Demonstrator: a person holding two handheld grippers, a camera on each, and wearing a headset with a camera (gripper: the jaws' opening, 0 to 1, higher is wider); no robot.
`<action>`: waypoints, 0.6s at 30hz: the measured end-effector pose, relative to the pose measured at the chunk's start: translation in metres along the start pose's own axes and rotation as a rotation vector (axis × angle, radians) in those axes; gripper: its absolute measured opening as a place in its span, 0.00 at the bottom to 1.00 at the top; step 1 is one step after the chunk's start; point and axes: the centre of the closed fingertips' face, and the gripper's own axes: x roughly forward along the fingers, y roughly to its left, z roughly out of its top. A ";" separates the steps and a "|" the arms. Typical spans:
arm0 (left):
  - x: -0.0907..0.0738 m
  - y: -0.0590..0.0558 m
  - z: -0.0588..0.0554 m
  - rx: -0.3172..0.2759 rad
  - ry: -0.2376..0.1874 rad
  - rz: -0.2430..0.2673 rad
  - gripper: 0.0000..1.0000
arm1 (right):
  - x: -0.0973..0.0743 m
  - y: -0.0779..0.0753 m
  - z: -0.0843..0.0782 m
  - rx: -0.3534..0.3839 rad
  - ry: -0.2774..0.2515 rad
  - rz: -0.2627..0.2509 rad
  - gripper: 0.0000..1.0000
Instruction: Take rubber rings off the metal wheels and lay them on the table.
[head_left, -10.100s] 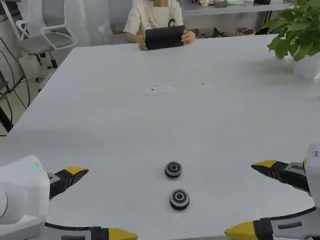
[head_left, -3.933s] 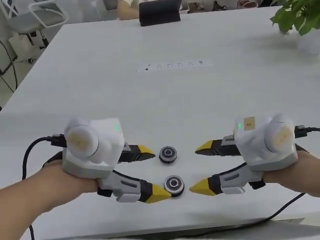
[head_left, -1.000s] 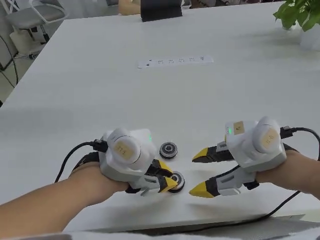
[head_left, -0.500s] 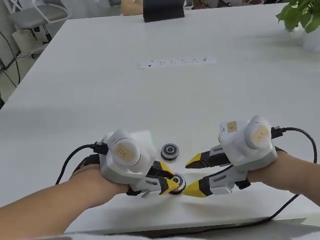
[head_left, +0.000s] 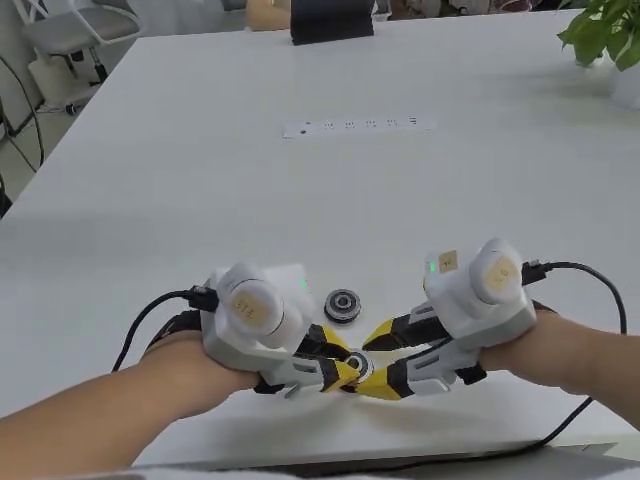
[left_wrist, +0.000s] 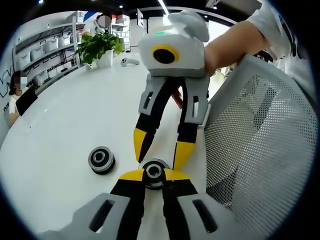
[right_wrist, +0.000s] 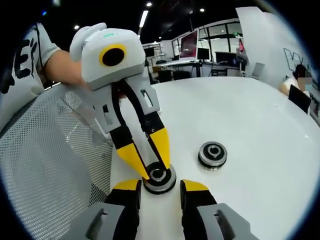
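Our left tongs (head_left: 345, 372) are clamped on the near wheel (right_wrist: 159, 178), close to the desk's (head_left: 300, 200) near edge. Our right tongs (right_wrist: 160, 186) stand apart, one jaw either side of that same wheel, not closed on it. The far wheel (head_left: 343, 305) lies just beyond, untouched. The risk we see is that both tongs crowd one small wheel (four tips round it), so the right jaws may nip the left tips or the metal instead of the ring (right_wrist: 172, 181). A pull against a loose clamp could spin the wheel free and roll it off the edge.
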 end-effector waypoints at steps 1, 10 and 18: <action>0.000 0.000 0.000 -0.001 0.000 0.000 0.08 | 0.000 0.000 0.001 0.006 -0.005 -0.001 0.28; 0.000 0.001 0.000 0.001 -0.001 0.004 0.07 | 0.001 0.002 -0.004 -0.017 0.014 -0.004 0.24; 0.001 0.000 0.000 0.001 -0.001 0.009 0.07 | -0.003 0.001 -0.006 -0.011 0.012 -0.011 0.21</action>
